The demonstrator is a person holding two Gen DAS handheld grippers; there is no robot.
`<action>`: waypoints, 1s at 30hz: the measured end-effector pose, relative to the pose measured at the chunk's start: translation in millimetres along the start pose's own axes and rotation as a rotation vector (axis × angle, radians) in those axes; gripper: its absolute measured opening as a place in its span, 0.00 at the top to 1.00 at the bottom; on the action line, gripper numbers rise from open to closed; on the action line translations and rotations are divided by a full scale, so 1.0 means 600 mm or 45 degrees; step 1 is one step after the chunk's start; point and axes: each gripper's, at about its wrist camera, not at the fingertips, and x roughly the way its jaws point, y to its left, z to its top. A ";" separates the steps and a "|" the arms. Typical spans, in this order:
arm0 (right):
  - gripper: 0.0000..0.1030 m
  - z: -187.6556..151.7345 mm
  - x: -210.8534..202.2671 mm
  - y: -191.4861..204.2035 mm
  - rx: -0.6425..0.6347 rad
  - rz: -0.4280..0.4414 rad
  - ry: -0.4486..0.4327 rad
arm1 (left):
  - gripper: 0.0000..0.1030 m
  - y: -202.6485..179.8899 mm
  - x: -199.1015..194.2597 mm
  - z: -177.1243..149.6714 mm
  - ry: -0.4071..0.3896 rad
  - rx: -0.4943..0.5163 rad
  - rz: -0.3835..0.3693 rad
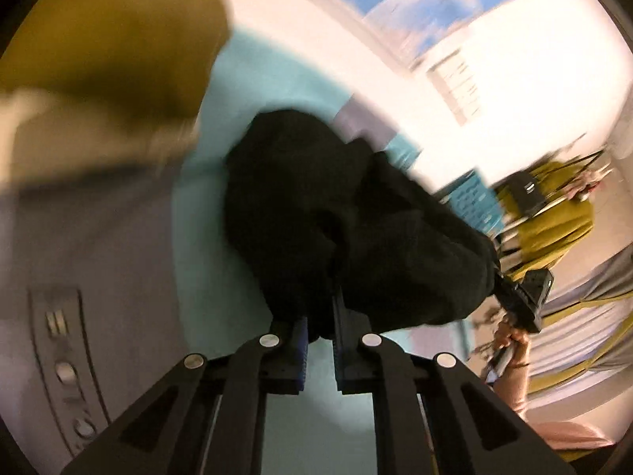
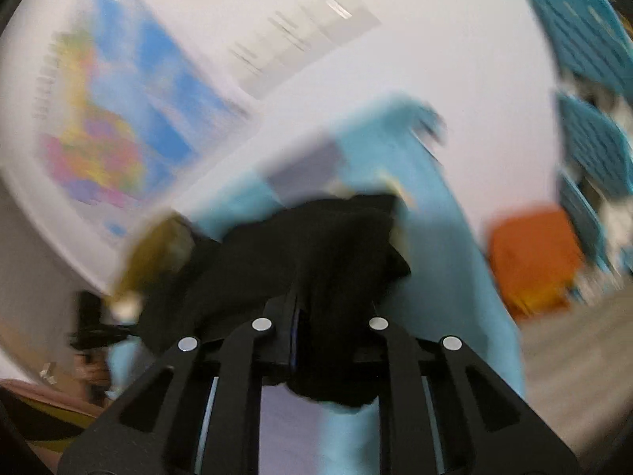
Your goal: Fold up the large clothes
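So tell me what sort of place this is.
Probably an indoor room, perhaps a classroom or playroom; blur limits certainty. A colourful map-like poster hangs on the white wall, teal perforated plastic crates are stacked at the side, and an orange boxy seat stands on the floor.

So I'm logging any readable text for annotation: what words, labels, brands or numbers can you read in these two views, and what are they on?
None can be read.
Colourful wall poster: print along its edge is smeared by motion blur, illegible.
White sheet on the wall: only grey streaks, illegible.
Black garment, left gripper, right gripper: no visible markings.
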 end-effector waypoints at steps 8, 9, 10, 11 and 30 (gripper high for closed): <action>0.41 -0.004 -0.033 0.004 -0.020 -0.173 -0.093 | 0.45 -0.070 -0.036 0.009 -0.143 0.254 0.244; 0.38 0.001 -0.047 0.018 -0.052 -0.210 -0.142 | 0.43 -0.084 -0.051 0.015 -0.185 0.299 0.250; 0.37 0.006 -0.059 0.035 -0.096 -0.230 -0.187 | 0.33 -0.091 -0.061 0.015 -0.211 0.328 0.245; 0.37 0.009 -0.061 0.047 -0.128 -0.226 -0.203 | 0.27 -0.110 -0.075 0.016 -0.260 0.385 0.236; 0.98 0.067 0.092 0.095 -0.388 -0.387 -0.098 | 0.96 -0.156 0.153 0.137 0.011 0.485 0.415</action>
